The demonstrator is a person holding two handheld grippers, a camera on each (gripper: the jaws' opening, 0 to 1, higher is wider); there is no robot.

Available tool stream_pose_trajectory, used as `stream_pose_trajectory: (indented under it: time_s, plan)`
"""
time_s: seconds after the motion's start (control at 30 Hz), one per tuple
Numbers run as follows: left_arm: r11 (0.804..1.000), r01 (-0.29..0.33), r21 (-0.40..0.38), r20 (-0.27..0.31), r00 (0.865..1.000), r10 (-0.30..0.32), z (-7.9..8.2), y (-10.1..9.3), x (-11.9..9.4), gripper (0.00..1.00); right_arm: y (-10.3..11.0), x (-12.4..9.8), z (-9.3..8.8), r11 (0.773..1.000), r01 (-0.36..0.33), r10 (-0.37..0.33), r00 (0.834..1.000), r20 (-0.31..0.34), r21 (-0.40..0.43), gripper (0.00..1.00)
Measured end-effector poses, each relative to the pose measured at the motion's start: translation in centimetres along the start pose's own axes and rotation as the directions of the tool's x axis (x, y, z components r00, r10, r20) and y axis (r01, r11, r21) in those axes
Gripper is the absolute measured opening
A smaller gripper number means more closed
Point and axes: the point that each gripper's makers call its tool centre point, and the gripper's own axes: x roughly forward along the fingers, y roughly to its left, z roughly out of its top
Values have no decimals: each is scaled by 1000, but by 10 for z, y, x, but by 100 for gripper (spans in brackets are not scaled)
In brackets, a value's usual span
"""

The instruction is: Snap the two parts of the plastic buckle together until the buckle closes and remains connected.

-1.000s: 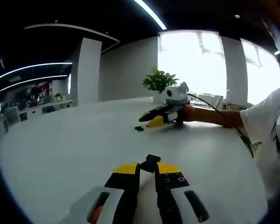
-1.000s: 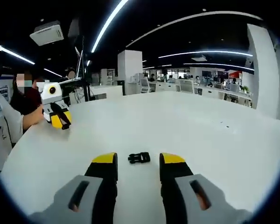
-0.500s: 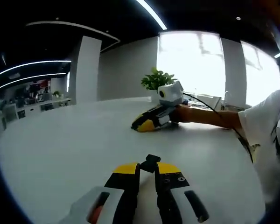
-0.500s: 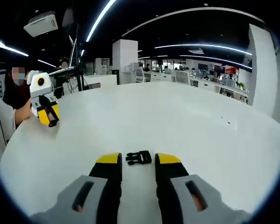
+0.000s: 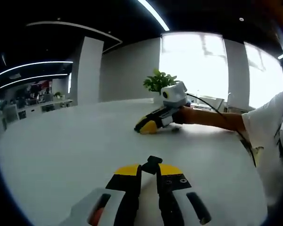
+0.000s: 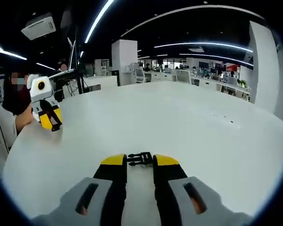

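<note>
The white table [image 5: 61, 141] spreads wide under both my tools, running back toward a potted plant [image 5: 160, 81] by the bright windows. In the right gripper view the same white table [image 6: 188, 117] stretches toward rows of office desks.

My left gripper [image 5: 148, 170] has its yellow-tipped jaws pressed nearly together, pinching one black buckle part [image 5: 153, 163] — the piece sticks up from between the tips, lifted above the tabletop. In the right gripper view that left gripper [image 6: 50, 120] hangs off to the side, above the table, with a hand behind it.

My right gripper [image 6: 140, 161] sits low at the table, its jaws drawn in close on either side of the other buckle part [image 6: 140, 158], which lies between the yellow tips; whether the pads actually touch it I cannot tell. From the left gripper view, that right gripper [image 5: 147, 126] rests tip-down on the table — well apart from my left one — and the piece there is hidden.
</note>
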Motion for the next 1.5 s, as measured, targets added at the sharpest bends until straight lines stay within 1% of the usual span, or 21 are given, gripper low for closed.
stream_pose_trajectory:
  time_s: [0.07,0.23,0.33,0.47,0.57,0.63,0.7,0.93,1.0,1.1,1.13,1.17,1.2,1.23,1.27,1.3,1.33,1.4,1.43,1.47,1.5]
  plan:
    - [1000,3,0,0,1000,-3,0,0,0,12,6,-4,2,1000,12,-12,1000,5,20,21]
    - [1000,4,-2,7,1000,-4,2,-1,-1,12,20,-22,-3,987,107,-109,994,11,118,21]
    - [1000,10,-6,10,1000,-9,3,-3,-1,12,25,-31,-9,980,169,-168,986,-14,110,21]
    - [1000,20,1,9,1000,-20,3,-7,-1,12,38,-41,-19,969,220,-216,975,-43,115,21]
    - [1000,24,3,7,1000,-24,2,-8,-1,12,49,-43,-23,965,235,-231,972,-48,114,21]
    - [1000,24,4,10,1000,-25,3,-8,-1,12,55,-45,-27,964,254,-249,966,-71,83,21]
    - [1000,23,2,10,1000,-23,3,-8,-2,12,61,-46,-29,964,256,-251,966,-62,74,21]
    - [1000,23,2,8,1000,-23,2,-9,-2,12,63,-48,-30,962,248,-244,969,-42,111,22]
    - [1000,23,3,4,1000,-23,0,-9,-1,12,64,-50,-28,963,242,-241,970,-28,115,25]
    - [1000,20,6,0,1000,-20,0,-8,-1,12,66,-54,-18,977,187,-188,982,-1,103,34]
    - [1000,20,6,2,1000,-20,0,-8,-1,12,72,-53,-11,991,113,-115,993,21,69,34]
    - [1000,19,3,5,1000,-19,1,-8,-1,12,84,-54,-2,1000,-17,16,998,60,10,33]
    - [1000,18,2,8,1000,-18,1,-7,-2,12,84,-57,7,998,-66,65,991,114,8,33]
    - [1000,18,0,11,1000,-18,2,-7,-2,12,88,-61,17,986,-146,157,974,165,-75,33]
    - [1000,17,0,12,1000,-17,2,-7,-2,12,92,-66,21,965,-216,242,952,187,-147,36]
    - [1000,17,-1,15,1000,-17,3,-7,-3,12,87,-69,22,965,-220,245,950,192,-145,38]
    - [1000,16,-2,18,1000,-16,4,-7,-3,12,81,-71,19,957,-236,264,950,164,-170,37]
    - [1000,13,-3,18,1000,-13,4,-6,-3,12,77,-74,17,917,-305,342,933,111,-257,37]
    - [1000,11,-3,18,1000,-11,4,-5,-3,12,76,-75,13,902,-332,366,927,80,-277,37]
    - [1000,8,-5,18,1000,-8,3,-4,-3,12,71,-74,4,875,-372,389,921,-8,-309,38]
    - [1000,7,-7,16,1000,-6,3,-3,-3,12,66,-70,-1,862,-378,384,922,-53,-336,39]
